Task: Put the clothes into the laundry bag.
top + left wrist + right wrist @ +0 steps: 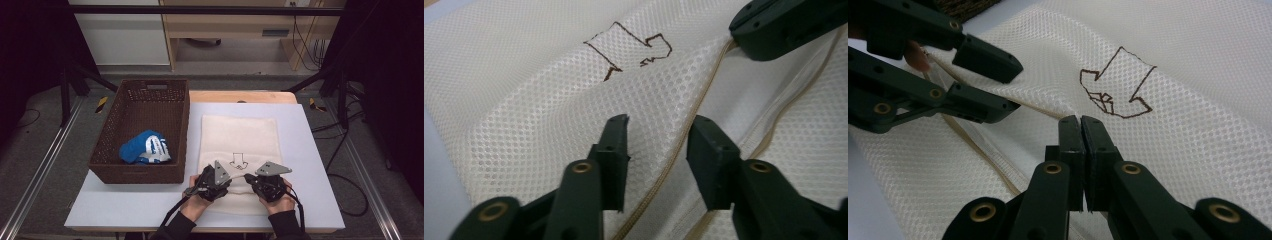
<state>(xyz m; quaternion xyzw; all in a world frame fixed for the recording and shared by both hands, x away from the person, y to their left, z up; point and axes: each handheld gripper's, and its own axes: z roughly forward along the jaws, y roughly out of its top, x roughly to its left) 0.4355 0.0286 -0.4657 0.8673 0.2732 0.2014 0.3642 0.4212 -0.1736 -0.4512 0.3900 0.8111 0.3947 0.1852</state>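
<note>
A lab: dark frame rails (200, 10), trailing cables (350, 175), bare white table (310, 150).

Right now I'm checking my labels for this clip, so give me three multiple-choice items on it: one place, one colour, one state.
1. Where does the blue and white packet lie?
A. in the wicker basket
B. on the mesh bag
C. on the floor

2. What colour is the mesh bag?
A. blue
B. cream
C. black

3. How stand the jaws of the right gripper?
A. wide apart
B. pressed together
C. around the basket rim

1 A: the packet lies inside the basket walls.
2 B: the mesh is cream.
3 B: the right gripper view shows no gap.
</note>
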